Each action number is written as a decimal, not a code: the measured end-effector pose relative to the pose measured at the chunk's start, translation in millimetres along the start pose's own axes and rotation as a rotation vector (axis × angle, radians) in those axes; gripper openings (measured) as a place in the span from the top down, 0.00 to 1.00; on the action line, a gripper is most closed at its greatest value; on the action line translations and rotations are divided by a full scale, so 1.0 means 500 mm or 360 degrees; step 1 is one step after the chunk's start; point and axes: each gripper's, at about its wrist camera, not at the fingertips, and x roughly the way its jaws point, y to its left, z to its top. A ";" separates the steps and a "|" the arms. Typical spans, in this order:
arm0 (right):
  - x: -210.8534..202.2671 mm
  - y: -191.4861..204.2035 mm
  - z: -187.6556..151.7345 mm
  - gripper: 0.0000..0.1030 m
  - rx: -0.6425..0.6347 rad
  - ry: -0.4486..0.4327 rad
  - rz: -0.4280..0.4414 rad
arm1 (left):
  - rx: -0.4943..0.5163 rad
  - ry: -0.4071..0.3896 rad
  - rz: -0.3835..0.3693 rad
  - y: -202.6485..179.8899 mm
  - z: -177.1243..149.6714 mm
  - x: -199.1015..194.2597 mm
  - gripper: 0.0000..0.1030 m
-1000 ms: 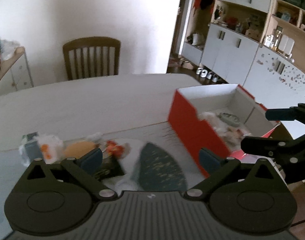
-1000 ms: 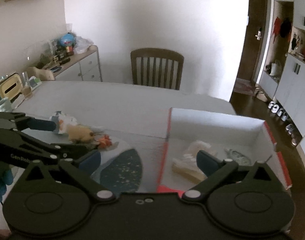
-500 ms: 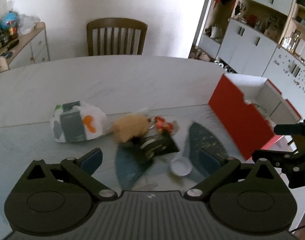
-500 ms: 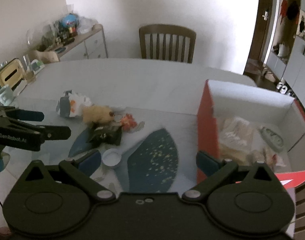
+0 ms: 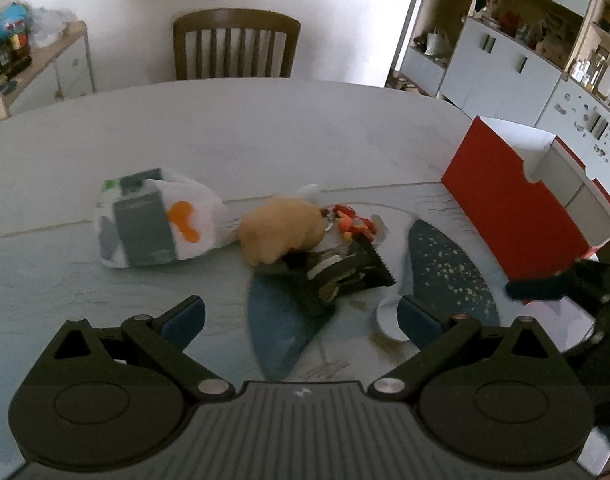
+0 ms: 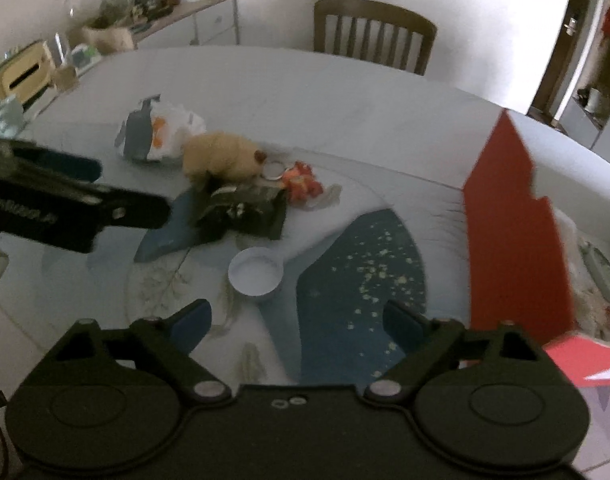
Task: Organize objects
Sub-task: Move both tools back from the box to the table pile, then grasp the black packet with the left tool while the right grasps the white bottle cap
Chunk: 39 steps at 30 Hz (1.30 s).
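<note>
Hovering both tools over the counter, I have several loose items yet to sort.

My right tool (image 6: 297, 320), jaws wide and just narrowing on nothing, tilts down toward the white lid (image 6: 256, 274); my left tool (image 5: 301, 316) gapes empty before the dark packet (image 5: 339, 274). Beyond lie the plush toy (image 5: 279, 232), red keychain (image 5: 351, 222) and white bag (image 5: 157, 218). The red box (image 6: 513, 236) already holds a few things.

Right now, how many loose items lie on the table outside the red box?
5: white packet, plush toy, red keychain, black wrapper, white lid. Others may be hidden.
</note>
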 end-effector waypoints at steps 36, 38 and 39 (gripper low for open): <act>0.107 0.032 0.030 0.49 -0.0150 0.0031 0.0126 | -0.0257 0.0254 0.0037 -0.048 0.078 0.182 0.34; 0.106 0.030 0.030 0.55 -0.0152 0.0029 0.0124 | -0.0274 0.0263 0.0021 -0.045 0.076 0.177 0.37; 0.105 0.028 0.029 0.59 -0.0149 0.0030 0.0125 | -0.0281 0.0264 0.0019 -0.043 0.074 0.174 0.39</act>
